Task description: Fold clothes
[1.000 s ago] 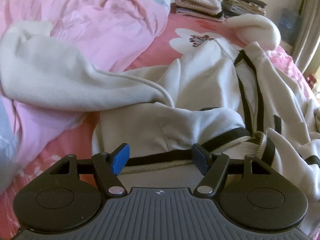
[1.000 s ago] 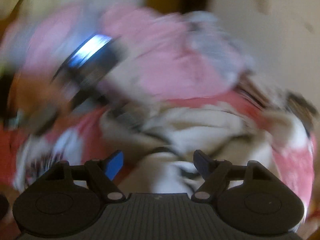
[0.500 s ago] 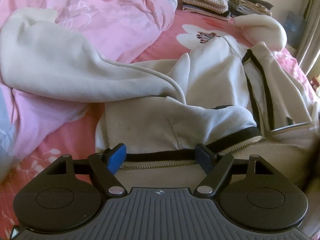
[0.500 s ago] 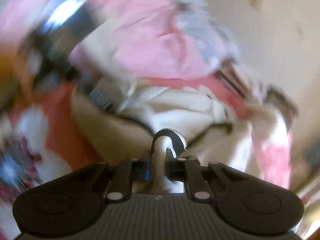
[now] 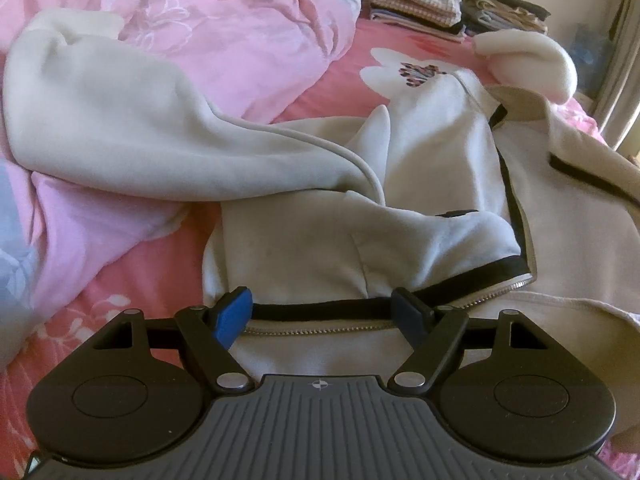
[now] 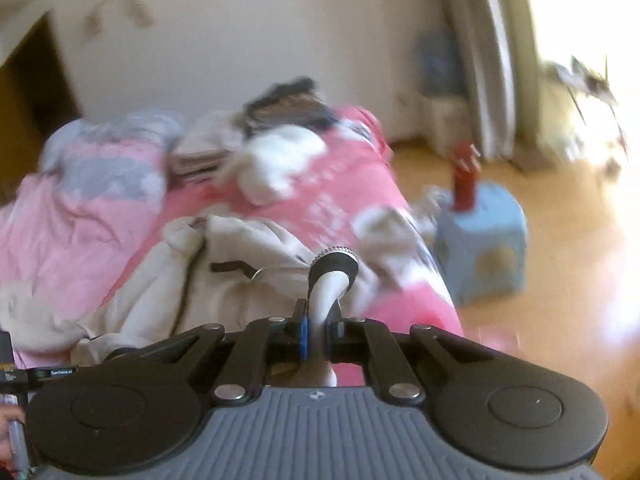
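the cream jacket (image 5: 420,168) lies spread on the pink bed (image 5: 120,304), one sleeve draped over the quilt (image 5: 224,28). the left gripper (image 5: 322,316) hangs over its zipper hem, jaws apart. the right gripper (image 6: 318,330) is clamped on a fold of the jacket's zipper edge.

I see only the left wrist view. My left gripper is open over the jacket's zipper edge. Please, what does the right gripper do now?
Observer: The right gripper is shut on a fold of the cream jacket, at its black trim with zipper teeth.
Operator: Is the cloth lifted or flat there?
Observer: Lifted. The pinched edge arches up above the fingers, clear of the bed.
Operator: What is beside the bed on that side?
Observer: A light blue stool stands on the wooden floor, with a red object on top; blur hides what it is.
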Action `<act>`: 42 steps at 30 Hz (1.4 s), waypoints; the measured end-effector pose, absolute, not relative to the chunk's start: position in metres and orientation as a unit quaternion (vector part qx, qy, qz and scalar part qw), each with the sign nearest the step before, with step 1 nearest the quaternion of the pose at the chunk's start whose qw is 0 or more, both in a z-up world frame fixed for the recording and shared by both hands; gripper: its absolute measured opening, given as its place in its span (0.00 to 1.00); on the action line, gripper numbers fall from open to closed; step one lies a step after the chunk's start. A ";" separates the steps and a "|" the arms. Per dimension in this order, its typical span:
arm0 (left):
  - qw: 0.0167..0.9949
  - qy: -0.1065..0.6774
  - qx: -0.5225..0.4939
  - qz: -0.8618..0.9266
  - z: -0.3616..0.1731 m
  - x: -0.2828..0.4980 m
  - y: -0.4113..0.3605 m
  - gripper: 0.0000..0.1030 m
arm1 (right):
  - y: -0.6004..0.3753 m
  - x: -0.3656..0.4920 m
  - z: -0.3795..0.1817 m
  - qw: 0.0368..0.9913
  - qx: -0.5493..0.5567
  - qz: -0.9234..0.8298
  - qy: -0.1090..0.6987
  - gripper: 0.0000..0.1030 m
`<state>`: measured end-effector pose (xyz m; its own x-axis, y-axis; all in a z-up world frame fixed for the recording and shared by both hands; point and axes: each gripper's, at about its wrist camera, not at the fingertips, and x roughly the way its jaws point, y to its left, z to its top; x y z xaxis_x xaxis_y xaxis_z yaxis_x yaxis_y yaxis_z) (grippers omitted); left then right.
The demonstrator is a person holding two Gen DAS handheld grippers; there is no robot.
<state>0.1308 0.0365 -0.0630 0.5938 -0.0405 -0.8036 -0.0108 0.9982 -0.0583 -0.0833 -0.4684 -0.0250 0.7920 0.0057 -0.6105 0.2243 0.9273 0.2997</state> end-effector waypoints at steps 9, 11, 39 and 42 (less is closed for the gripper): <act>0.893 0.448 -0.025 -0.009 -0.061 0.130 0.039 0.75 | -0.496 -0.072 -0.122 0.876 0.180 -0.132 0.428 0.24; 0.894 0.447 -0.027 -0.011 -0.058 0.128 0.042 0.74 | -0.506 -0.073 -0.136 0.855 0.200 -0.141 0.457 0.34; 0.892 0.358 0.191 -0.199 -0.027 0.141 -0.040 0.75 | -0.282 0.064 -0.112 0.838 0.117 0.286 0.449 0.40; 0.869 0.393 0.196 -0.228 -0.049 0.164 -0.052 0.77 | -0.282 0.044 -0.142 0.842 0.083 0.259 0.466 0.40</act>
<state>0.1640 -0.0522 -0.0489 0.5871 -0.2413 -0.7727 0.5504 0.8190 0.1623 0.0443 -0.2820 -0.1420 0.4308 0.5132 -0.7423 -0.3587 0.8522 0.3810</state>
